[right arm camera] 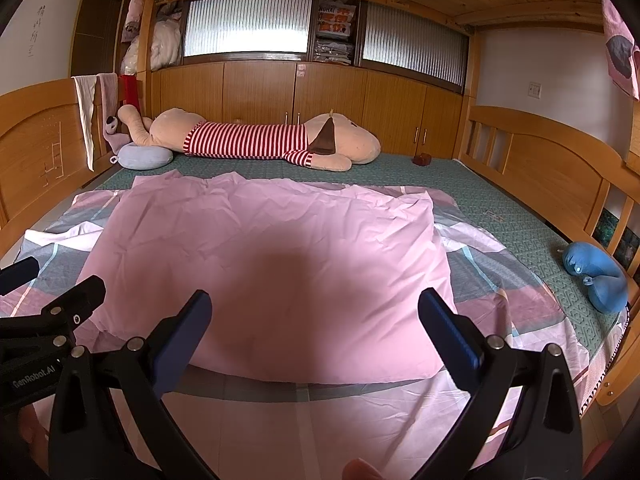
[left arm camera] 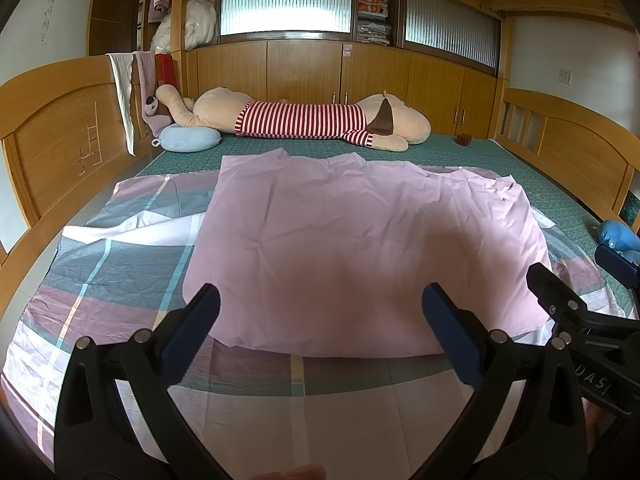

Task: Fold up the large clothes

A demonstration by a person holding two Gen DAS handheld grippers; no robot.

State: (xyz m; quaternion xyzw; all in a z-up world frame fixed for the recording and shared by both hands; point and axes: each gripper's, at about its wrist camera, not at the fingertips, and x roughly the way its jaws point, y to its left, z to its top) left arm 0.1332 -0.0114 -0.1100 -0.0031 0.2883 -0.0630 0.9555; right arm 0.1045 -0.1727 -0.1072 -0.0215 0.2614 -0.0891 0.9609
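Observation:
A large checked sheet in grey, pink and white [left arm camera: 120,264] [right arm camera: 520,292] lies spread on the bed. Its plain pink underside is folded over as a wide panel [left arm camera: 360,232] [right arm camera: 260,248] across the middle. My left gripper [left arm camera: 320,312] is open and empty, hovering above the near fold edge of the pink panel. My right gripper [right arm camera: 314,320] is open and empty too, above the same edge. The right gripper's fingers [left arm camera: 560,292] show at the right of the left wrist view, and the left gripper's fingers [right arm camera: 72,300] show at the left of the right wrist view.
A big plush dog in a red striped shirt [left arm camera: 304,120] [right arm camera: 256,140] lies along the far side of the green mattress [right arm camera: 500,216]. A pale blue neck pillow [left arm camera: 188,138], a blue pillow [right arm camera: 596,276], wooden headboard [left arm camera: 60,140] and footboard [right arm camera: 540,168] border the bed.

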